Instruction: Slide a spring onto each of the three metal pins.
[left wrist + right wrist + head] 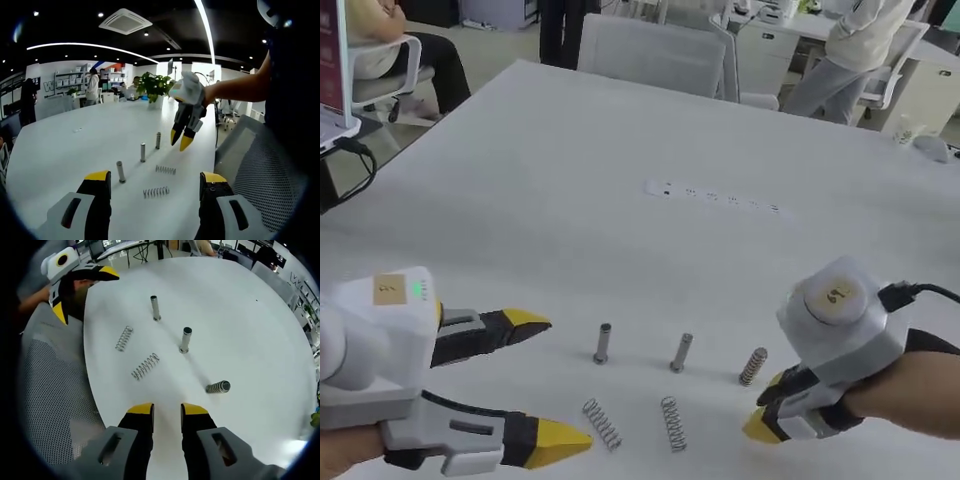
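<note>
Hovering left gripper (pixel 548 380): lower left of the head view, jaws spread wide, nothing between them
Left pin (pixel 602 343): upright and bare on the white table (pixel 620 180), left of centre, low in the frame
Left spring (pixel 602 423): lying flat just below the Left pin, near the lower tip of the left gripper; judged light, springy and quick to roll
Middle pin (pixel 681 352): upright and bare, low centre; probably easy to tip if knocked
Right spring (pixel 672 423): flat below the Middle pin, apart from its neighbour; best pinched gently across the coils near one end, leaving the bore open, since hard tips may squash it or let it flick away
Sprung pin (pixel 753 366): right of centre, coils already round it
Right gripper (pixel 760 425): lower right, jaws drawn to a narrow gap, empty
</note>
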